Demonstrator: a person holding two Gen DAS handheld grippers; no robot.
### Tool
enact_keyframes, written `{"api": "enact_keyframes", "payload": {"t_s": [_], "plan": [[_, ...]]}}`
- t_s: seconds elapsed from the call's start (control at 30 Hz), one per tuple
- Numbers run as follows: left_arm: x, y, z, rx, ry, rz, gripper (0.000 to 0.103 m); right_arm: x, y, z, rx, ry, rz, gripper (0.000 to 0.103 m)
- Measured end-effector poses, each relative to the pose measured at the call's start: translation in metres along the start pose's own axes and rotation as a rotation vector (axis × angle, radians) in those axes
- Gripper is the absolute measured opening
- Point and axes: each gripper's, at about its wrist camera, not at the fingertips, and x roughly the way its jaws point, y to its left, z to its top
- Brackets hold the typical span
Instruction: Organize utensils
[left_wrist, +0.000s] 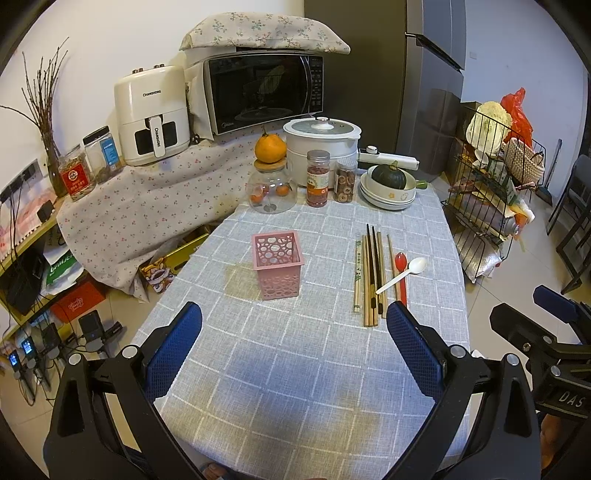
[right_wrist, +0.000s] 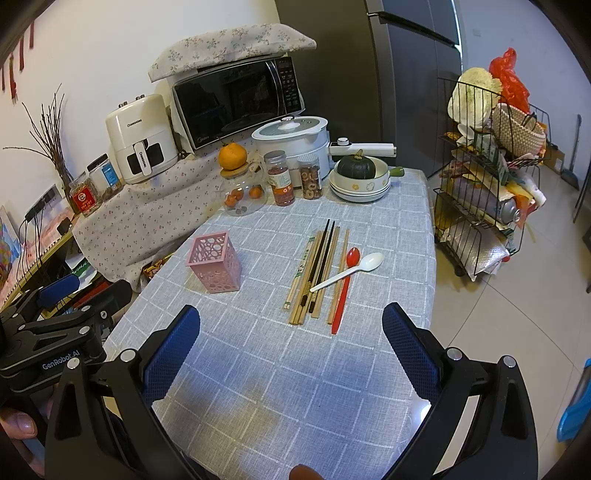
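A pink perforated holder (left_wrist: 277, 264) (right_wrist: 215, 261) stands upright and empty on the grey checked tablecloth (left_wrist: 295, 369). To its right lie several wooden and black chopsticks (left_wrist: 371, 275) (right_wrist: 314, 273), a red spoon (left_wrist: 402, 275) (right_wrist: 345, 288) and a white plastic spoon (left_wrist: 404, 273) (right_wrist: 349, 271) laid across them. My left gripper (left_wrist: 293, 314) is open over the near table, short of the holder, holding nothing. My right gripper (right_wrist: 291, 314) is open too, just short of the near ends of the utensils. The right gripper also shows at the right edge of the left wrist view (left_wrist: 554, 332).
At the table's far end stand a glass jar (left_wrist: 271, 192) topped by an orange, two snack jars (left_wrist: 317, 179), stacked bowls (left_wrist: 388, 192) with a green squash and a white cooker (left_wrist: 321, 147). A wire rack (right_wrist: 487, 192) stands right of the table. A microwave (left_wrist: 258, 92) and air fryer are on the left shelf.
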Motion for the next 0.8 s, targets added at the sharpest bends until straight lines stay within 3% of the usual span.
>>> {"api": "enact_keyframes", "payload": {"t_s": [0.8], "plan": [[0.006, -0.013, 0.008, 0.01, 0.023, -0.025, 0.096, 0.02, -0.006, 0.007, 0.016, 0.033, 0.007, 0.096]]}}
